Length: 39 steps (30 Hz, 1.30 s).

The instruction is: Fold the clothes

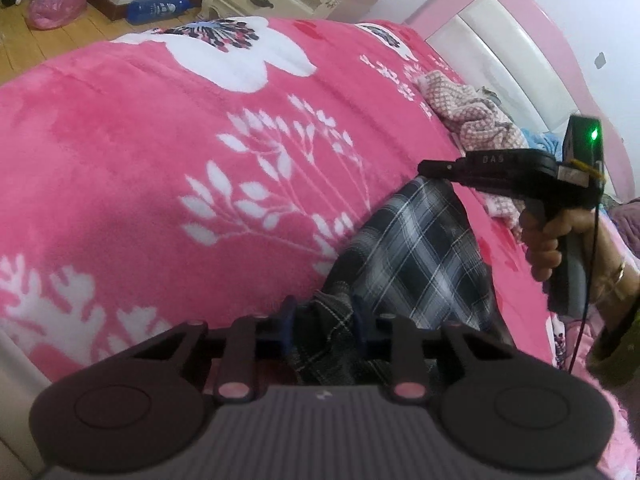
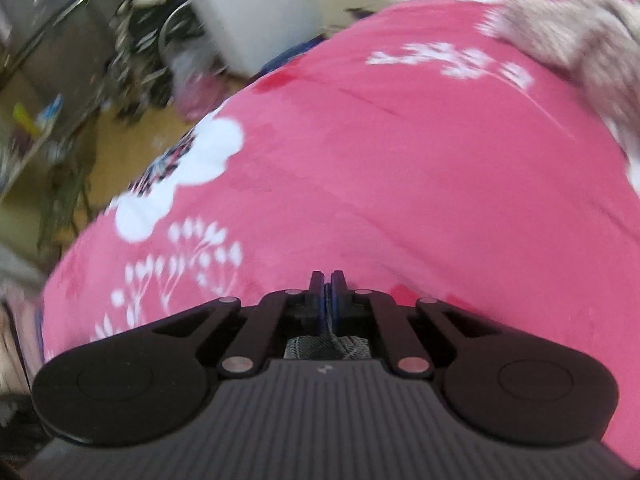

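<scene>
Plaid cloth fills the gap between the fingers of my left hand-held gripper (image 1: 322,320), and the pads look pressed onto a bunched corner of the plaid garment (image 1: 416,252), so I read it as clamped there. From that corner the garment runs up and away across the pink blanket (image 1: 160,152) on the bed to my right hand-held gripper (image 1: 430,168), whose tips sit at its far end. In the right wrist view its jaws are closed together with a thin fold of plaid pinched between the pads, more cloth showing behind them. I judge I hold two ends so the piece can be stretched flat before folding. Farther up the bed lies a heap of checked pink clothes (image 1: 472,116), apart from mine. On the floor beyond, a pink plastic bag (image 1: 56,0) lies crumpled; its contents I cannot tell.
</scene>
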Tool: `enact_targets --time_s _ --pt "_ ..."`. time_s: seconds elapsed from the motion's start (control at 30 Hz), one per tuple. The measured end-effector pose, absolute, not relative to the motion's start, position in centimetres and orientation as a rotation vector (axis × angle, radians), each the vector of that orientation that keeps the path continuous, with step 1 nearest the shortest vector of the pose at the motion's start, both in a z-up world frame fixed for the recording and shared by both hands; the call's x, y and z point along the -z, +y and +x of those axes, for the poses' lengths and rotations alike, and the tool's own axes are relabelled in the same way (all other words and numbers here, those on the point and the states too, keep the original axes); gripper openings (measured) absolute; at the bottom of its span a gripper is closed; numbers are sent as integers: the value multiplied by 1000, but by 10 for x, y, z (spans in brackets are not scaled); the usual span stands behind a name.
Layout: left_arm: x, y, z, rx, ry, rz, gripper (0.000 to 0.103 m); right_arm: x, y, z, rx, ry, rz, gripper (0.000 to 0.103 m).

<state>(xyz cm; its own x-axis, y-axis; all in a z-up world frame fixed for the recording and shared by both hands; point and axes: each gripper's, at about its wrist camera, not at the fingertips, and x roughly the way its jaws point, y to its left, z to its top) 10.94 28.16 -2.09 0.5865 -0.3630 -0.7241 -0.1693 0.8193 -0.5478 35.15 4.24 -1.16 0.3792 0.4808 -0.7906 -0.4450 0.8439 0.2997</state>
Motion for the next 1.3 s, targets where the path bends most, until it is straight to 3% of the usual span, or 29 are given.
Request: enact_targets --time_s 0.4,0.47,0.57,0.7,0.9,0.97,1.03,1.1,1.2,1.3 --pt "3 297 93 98 991 -583 16 22 36 348 -525 943 79 1" --pt "1 298 92 114 1006 -581 25 15 28 348 -503 875 103 5" --pt "0 293 93 128 1022 -530 52 -2 8 348 -500 814 167 5" --pt "5 283 100 129 1042 -458 61 -27 -11 336 -540 779 135 6" --pt "17 279 108 178 1001 -506 60 -35 -43 310 -633 864 152 12" --pt "21 281 109 194 993 -544 52 -31 -52 301 -628 887 148 17" --pt "22 284 110 215 1008 -580 24 -29 -63 290 -617 910 146 22" --pt "18 286 108 230 1024 -601 19 -29 -74 277 -581 919 130 27" --pt "7 287 104 226 1050 -585 19 -36 -87 260 -558 936 72 27" --pt "-1 290 104 178 1086 -545 32 -33 -83 242 -521 928 -96 24"
